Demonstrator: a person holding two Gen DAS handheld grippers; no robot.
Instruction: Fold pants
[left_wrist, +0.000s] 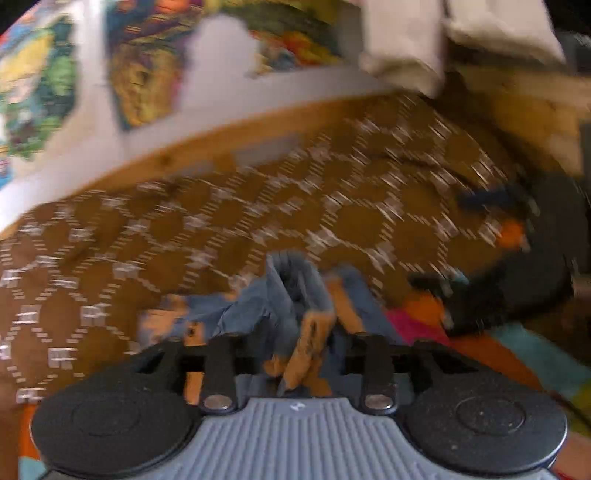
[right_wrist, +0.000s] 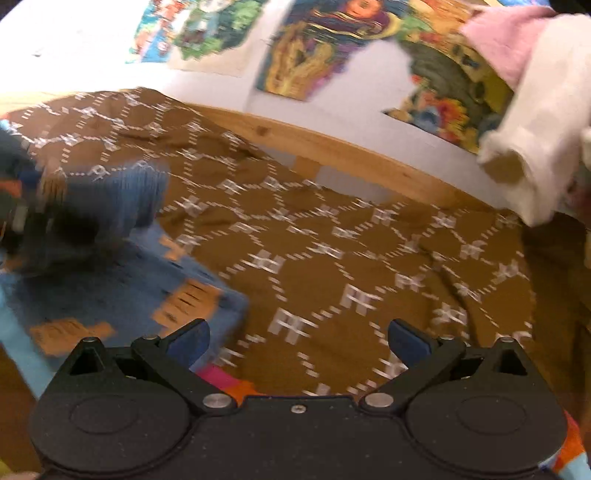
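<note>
- Left wrist view: my left tongs (left_wrist: 295, 354) are standing partly spread, bunched blue pants (left_wrist: 280, 295) lying between them, perhaps slipping loose.
- My right tongs (right_wrist: 297, 341) are gaping wide, holding nothing above the bed (right_wrist: 332, 258); the fold risks collapsing.

Both wrist cameras sit low and close over the brown patterned bedspread (left_wrist: 221, 229), angled down across it toward the wooden bed rail (right_wrist: 332, 147) and the poster-covered wall (right_wrist: 306, 48). The right view catches the blue-and-orange pants (right_wrist: 122, 291) at its left edge; the left view looks straight over them.
</note>
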